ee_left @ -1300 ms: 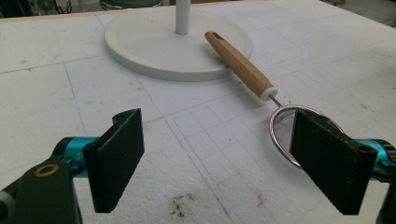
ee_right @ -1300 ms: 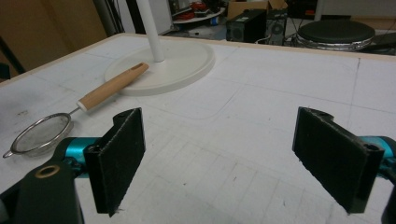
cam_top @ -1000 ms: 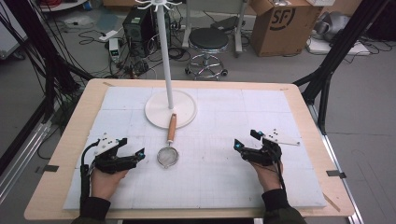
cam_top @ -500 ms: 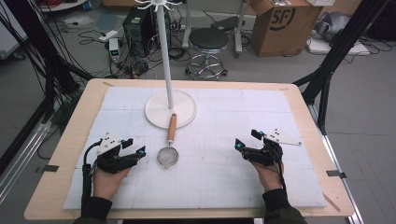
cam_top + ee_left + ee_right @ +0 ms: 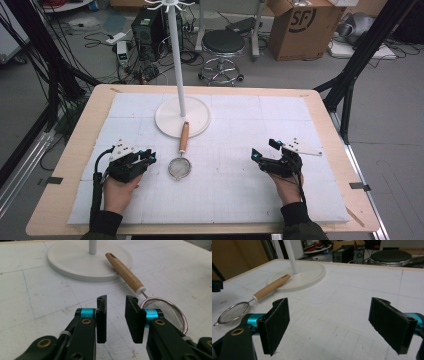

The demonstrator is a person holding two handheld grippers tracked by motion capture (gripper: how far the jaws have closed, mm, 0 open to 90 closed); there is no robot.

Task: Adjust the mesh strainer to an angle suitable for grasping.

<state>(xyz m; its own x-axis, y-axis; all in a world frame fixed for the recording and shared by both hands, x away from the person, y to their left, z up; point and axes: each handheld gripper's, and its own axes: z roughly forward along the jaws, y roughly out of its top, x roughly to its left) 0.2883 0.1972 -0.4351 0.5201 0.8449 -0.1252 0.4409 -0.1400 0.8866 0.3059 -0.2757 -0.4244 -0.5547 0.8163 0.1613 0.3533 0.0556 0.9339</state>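
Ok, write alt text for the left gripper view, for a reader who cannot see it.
The left gripper's two black jaws, just closed to a narrow gap with nothing between them, rise over a white gridded mat. Just beyond lies a small round wire-mesh strainer with a wooden handle, whose handle end rests on the round white base of a pole stand.

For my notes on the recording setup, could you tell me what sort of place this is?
Probably a lab or workshop: a computer tower amid loose cables on the floor, a cardboard box, and black frame struts around the table.
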